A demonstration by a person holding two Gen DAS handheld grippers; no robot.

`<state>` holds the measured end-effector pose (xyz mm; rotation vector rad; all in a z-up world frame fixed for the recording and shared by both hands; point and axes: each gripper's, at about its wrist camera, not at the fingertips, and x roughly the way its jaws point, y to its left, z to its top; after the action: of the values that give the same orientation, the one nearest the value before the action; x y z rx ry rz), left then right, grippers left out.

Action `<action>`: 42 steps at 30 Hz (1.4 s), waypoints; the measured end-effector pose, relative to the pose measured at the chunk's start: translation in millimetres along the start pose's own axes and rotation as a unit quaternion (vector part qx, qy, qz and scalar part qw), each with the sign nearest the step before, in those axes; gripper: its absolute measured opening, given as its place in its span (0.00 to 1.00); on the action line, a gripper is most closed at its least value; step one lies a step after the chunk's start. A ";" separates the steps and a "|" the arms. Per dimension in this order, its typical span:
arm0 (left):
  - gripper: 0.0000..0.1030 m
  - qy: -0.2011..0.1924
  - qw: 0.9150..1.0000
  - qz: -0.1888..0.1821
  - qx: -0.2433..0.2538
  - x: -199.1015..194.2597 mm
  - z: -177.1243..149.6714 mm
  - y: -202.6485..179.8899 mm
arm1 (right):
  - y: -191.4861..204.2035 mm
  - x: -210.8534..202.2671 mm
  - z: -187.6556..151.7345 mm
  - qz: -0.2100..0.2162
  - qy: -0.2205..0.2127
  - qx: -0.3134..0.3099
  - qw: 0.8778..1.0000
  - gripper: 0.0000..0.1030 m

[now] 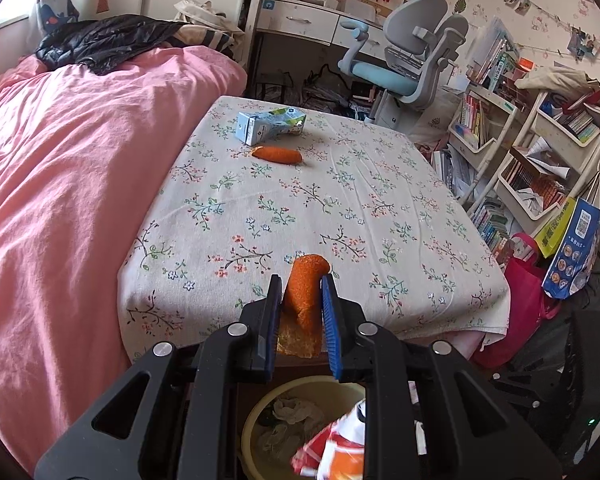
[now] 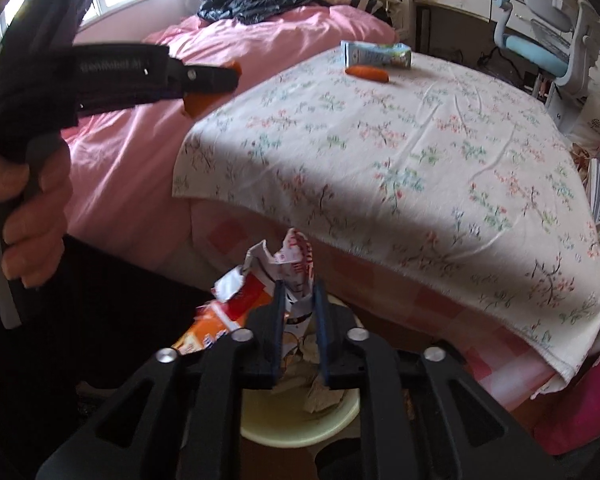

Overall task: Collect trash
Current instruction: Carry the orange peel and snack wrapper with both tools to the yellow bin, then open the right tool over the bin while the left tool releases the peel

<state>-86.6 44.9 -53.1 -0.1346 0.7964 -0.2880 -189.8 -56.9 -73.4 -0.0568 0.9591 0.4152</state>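
My left gripper [image 1: 301, 284] is shut on an orange peel-like scrap [image 1: 308, 268] at the near edge of the floral-cloth table [image 1: 340, 208]. The right wrist view shows that gripper [image 2: 232, 76] held by a hand [image 2: 32, 232], the scrap [image 2: 198, 104] poking out of it. My right gripper [image 2: 298, 284] is shut on a crumpled red, white and orange snack wrapper [image 2: 292, 256] just above a pale yellow bin [image 2: 340, 420] that holds tissues. The bin [image 1: 260, 412] and wrapper [image 1: 332, 448] lie below my left gripper. A blue carton [image 1: 270, 125] and a second orange scrap [image 1: 278, 155] lie at the table's far end.
A bed with a pink cover [image 1: 60, 180] runs along the table's left side, a black jacket [image 1: 108, 40] on it. Beyond the table stand a grey-blue desk chair [image 1: 408, 64] and a desk. Bookshelves [image 1: 540, 152] and bags [image 1: 572, 248] crowd the right side.
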 end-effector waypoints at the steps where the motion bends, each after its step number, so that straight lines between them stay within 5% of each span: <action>1: 0.18 0.002 1.000 0.000 0.001 -0.3 -1.9 -0.8 | -0.4 0.2 -1.7 0.000 0.001 0.003 1.000 0.25; 4: 0.19 0.009 1.000 -0.002 0.005 -0.3 -8.6 -4.0 | -4.0 -3.8 -2.2 -0.005 -0.008 0.015 1.000 0.44; 12: 0.19 0.055 0.996 -0.007 0.065 9.2 -39.4 -34.4 | -26.6 -15.2 -0.5 -0.006 -0.044 0.075 0.996 0.54; 19: 0.19 0.132 0.982 -0.023 0.135 28.1 -71.5 -63.2 | -36.5 -19.2 1.7 -0.010 -0.063 0.101 0.993 0.61; 22: 0.20 0.129 0.982 -0.021 0.134 27.6 -70.2 -63.5 | -37.0 -19.5 0.8 -0.013 -0.065 0.103 0.993 0.62; 26: 0.35 0.106 0.989 -0.007 0.101 22.0 -61.4 -52.7 | -37.0 -18.1 -0.3 -0.014 -0.062 0.101 0.993 0.64; 32: 0.39 0.086 0.995 0.007 0.054 18.1 -50.5 -35.0 | -33.0 -13.1 -0.2 -0.016 -0.053 0.092 0.994 0.65; 42: 0.39 0.083 0.995 0.012 0.053 19.1 -48.4 -33.7 | -29.9 -10.4 0.2 -0.020 -0.049 0.086 0.995 0.66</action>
<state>-115.6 6.5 -92.1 -0.0017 0.9443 -0.3198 -183.9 -87.6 -69.0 0.0996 0.8924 0.2957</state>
